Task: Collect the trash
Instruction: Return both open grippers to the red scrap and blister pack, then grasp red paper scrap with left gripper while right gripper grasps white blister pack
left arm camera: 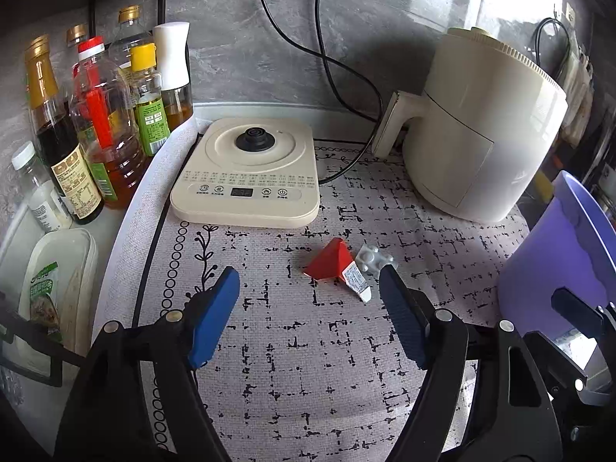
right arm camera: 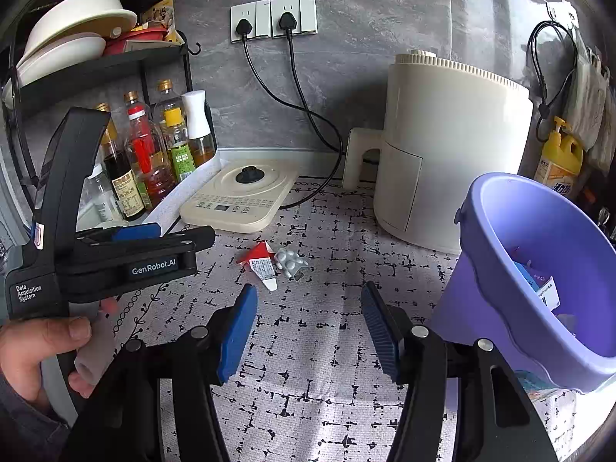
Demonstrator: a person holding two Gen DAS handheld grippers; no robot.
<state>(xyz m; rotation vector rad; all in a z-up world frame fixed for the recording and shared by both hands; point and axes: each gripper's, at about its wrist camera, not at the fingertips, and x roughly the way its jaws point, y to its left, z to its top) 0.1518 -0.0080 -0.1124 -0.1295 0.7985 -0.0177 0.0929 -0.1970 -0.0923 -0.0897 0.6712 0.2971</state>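
Nearest the lens, left gripper (left arm camera: 310,300) hangs with fingers spread wide, nothing between them; right gripper (right arm camera: 309,310) likewise agape. Just beyond them, red wrapper (left arm camera: 330,264) and blister pack (left arm camera: 372,258) lie touching, left of purple bin (right arm camera: 546,265).

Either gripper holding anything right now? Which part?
Nothing held. Left gripper and right gripper are both open and empty; red wrapper and blister pack lie on the mat.

Home kitchen: oil bottles (left arm camera: 104,123), air fryer (left arm camera: 481,127)
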